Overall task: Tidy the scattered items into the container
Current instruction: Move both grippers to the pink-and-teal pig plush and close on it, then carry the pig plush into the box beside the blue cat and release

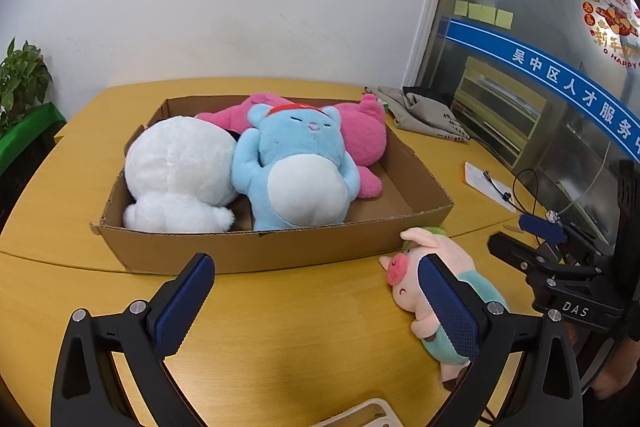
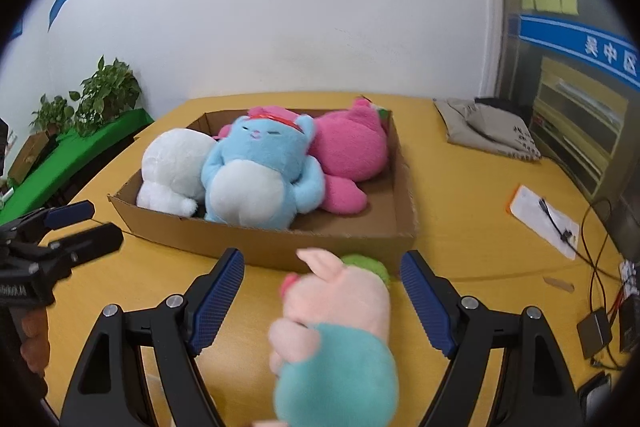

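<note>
Right wrist: pig plush point(image 2: 340, 311) between wide-open, empty jaws, cardboard box point(image 2: 280, 239) just beyond.

A: Both views are bright and evenly lit; shadows under the cardboard box point(image 1: 256, 251) on the desk point(image 1: 280, 327) are faint and soft.

B: Any glare?

A: Reflections on the glass partition point(image 1: 560, 27) at the right. Black corners ring each frame, and straight edges bow near the rim.

B: Focus?

A: The left wrist view is sharp. In the right wrist view the pig plush point(image 2: 340, 339) is smeared, too near the lens.
</note>
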`<state>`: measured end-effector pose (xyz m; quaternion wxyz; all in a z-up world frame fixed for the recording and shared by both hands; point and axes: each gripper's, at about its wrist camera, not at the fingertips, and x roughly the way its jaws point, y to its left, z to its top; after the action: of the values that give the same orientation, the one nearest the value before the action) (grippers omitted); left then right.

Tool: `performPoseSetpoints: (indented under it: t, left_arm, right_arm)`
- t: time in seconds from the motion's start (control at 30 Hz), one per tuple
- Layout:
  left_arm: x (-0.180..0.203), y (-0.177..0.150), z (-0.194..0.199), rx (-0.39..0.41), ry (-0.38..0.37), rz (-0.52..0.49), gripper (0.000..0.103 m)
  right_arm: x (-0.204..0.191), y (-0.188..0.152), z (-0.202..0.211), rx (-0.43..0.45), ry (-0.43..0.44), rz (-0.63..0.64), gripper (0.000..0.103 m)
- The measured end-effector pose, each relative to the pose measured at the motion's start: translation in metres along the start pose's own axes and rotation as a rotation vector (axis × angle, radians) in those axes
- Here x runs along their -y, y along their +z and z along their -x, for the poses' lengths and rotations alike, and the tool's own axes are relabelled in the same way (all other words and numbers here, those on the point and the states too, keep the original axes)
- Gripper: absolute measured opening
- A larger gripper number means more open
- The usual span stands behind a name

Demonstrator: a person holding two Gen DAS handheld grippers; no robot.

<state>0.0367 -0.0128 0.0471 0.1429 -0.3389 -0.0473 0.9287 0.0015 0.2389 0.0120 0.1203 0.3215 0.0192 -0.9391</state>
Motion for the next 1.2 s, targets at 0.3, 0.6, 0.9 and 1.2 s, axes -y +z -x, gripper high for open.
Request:
performPoseSetpoints:
  t: [0.3, 0.6, 0.9, 1.2]
  left_arm:
    - [0.015, -0.009, -0.032, -0.087, -0.064, -0.006, 0.103]
    - [0.027, -0.001, -0.066, -0.162, -0.139, -0.011, 0.103]
    - [0.044, -0.004, -0.121, -0.273, -0.182, -0.073, 0.092]
    - [0.06, -0.011, -0.12, -0.316, -0.267, -0.133, 0.059]
  right_arm:
    - [0.045, -0.073, -0.035, -0.167, 0.156, -0.167, 0.079]
    - [-0.016, -0.091, -0.033, -0.132, 0.215, 0.068, 0.078]
    - [-0.064, -0.114, -0.014, -0.046, 0.13, 0.361, 0.077]
    - [-0.035, -0.108, -0.001, -0.082, 0.271, 0.19, 0.082]
